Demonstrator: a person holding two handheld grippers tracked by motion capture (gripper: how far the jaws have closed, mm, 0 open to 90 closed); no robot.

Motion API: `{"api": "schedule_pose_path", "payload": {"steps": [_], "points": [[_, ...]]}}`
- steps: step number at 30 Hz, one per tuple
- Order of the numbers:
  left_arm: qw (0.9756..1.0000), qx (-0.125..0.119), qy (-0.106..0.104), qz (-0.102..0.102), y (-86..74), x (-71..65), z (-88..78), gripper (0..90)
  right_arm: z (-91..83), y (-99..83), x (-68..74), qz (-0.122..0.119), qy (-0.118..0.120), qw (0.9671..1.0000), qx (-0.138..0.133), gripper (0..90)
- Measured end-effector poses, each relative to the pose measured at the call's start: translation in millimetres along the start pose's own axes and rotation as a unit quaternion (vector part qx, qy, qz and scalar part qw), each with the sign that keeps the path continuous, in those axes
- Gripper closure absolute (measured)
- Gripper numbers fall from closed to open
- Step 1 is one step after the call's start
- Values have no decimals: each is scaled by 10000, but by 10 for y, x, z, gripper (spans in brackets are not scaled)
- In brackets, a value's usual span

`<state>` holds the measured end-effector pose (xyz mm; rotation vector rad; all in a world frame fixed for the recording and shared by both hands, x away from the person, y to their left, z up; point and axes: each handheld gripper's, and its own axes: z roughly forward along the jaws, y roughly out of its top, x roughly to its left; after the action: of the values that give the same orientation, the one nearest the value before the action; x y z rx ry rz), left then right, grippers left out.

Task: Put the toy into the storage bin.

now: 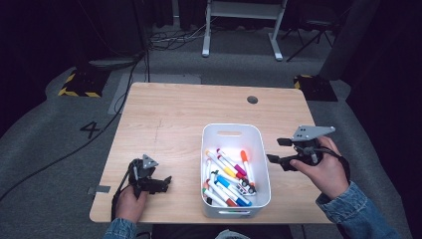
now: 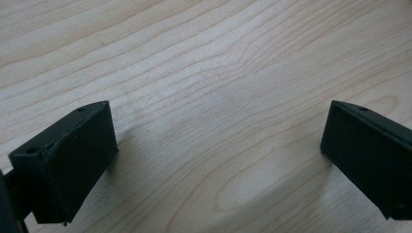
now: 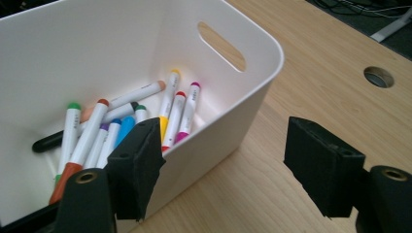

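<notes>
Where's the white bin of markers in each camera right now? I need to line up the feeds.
High view: white bin sits centre-right on the table, between the two grippers, markers piled at its near end.
Left gripper view: not in this picture; bare wooden tabletop between open jaws.
Right gripper view: bin at upper left, close to the right gripper.
Shared landmark: the bin's slot handle.
</notes>
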<state>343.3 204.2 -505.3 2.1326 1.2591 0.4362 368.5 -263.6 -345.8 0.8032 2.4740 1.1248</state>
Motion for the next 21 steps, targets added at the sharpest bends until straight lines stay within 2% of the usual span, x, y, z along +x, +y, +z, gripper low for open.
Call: {"api": "schedule_pose_path", "payload": {"steps": [7, 8, 13, 14, 21], "points": [[10000, -7, 12, 7, 0, 3, -1, 0, -24, -193, -192, 362, -198, 9991, -6, 304], [10000, 0, -1, 1, -1, 1, -1, 0, -30, -227, -232, 351, -237, 9991, 17, 304], [10000, 0, 0, 2, -1, 1, -1, 0, -49, -389, -372, 621, -396, 9973, -18, 304], [10000, -1, 0, 1, -1, 1, 0, 0, -54, -425, -405, 596, -423, 9973, -7, 304], [10000, 0, 1, 1, -1, 1, -1, 0, -59, -658, -555, 840, -550, 9949, 87, 304]]}}
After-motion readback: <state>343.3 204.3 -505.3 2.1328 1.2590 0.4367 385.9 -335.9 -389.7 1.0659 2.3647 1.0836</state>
